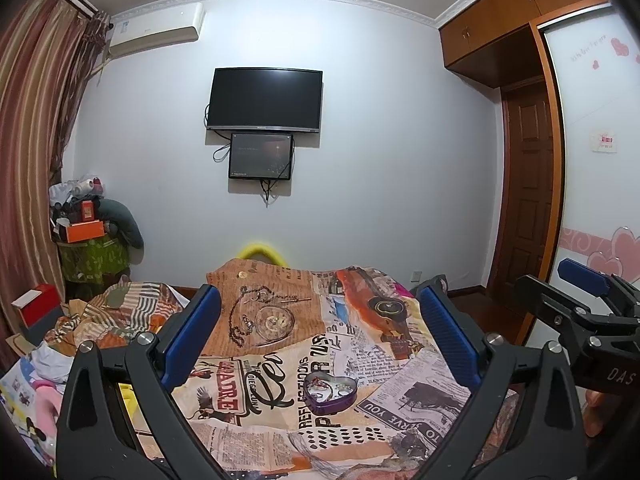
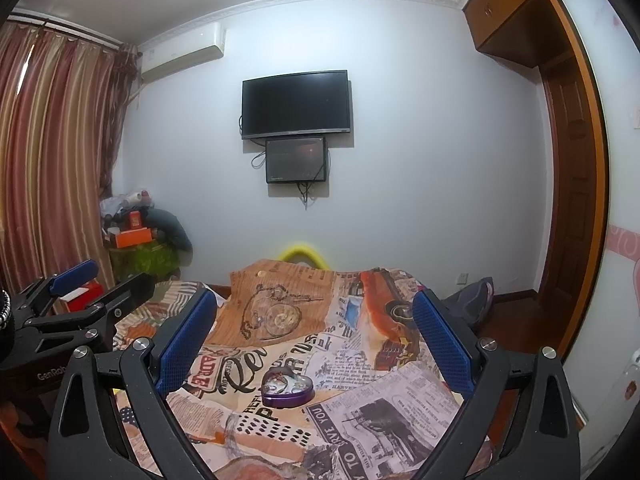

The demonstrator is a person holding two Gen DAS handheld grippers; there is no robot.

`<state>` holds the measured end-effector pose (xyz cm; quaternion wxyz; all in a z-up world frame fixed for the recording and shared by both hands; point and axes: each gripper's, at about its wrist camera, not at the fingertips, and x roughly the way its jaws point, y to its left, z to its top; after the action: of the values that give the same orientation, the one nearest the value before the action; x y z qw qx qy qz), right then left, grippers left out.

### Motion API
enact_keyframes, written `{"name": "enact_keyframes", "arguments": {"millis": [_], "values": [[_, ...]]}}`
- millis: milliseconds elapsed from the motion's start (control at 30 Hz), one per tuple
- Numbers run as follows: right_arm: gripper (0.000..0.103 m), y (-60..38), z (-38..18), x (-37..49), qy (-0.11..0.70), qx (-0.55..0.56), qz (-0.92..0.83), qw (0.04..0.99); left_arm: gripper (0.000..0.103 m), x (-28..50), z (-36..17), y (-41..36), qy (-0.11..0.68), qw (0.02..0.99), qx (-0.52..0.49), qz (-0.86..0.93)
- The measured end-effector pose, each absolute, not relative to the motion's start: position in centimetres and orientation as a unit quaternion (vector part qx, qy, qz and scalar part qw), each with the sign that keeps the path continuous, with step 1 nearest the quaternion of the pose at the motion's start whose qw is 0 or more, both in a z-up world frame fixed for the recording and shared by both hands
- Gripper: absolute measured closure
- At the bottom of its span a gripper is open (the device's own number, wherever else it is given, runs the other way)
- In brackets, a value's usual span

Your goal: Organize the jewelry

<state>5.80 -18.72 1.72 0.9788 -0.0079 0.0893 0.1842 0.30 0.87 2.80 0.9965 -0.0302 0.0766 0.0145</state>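
Bedspread (image 1: 360,432) bears heart tin (image 1: 330,391) between spread left tongs (image 1: 320,312).

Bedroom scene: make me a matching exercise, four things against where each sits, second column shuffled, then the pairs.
Things:
1. heart-shaped tin
2. television
3. air conditioner
4. orange box

Places:
A. high on the wall next to the curtains
B. on the printed bedspread, between the open fingers of the left gripper
C. on the pile in the corner under the curtains
D. mid-wall, above a smaller screen

Pairs: 1-B, 2-D, 3-A, 4-C
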Motion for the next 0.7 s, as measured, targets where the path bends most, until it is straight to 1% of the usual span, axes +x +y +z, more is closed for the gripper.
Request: {"name": "enact_keyframes", "arguments": {"millis": [700], "values": [[0.005, -18.78, 1.67, 6.06, 0.093, -0.007, 0.184, 0.979, 0.003, 0.7, 2.57, 1.38, 0.088, 0.995, -0.043, 0.003]]}}
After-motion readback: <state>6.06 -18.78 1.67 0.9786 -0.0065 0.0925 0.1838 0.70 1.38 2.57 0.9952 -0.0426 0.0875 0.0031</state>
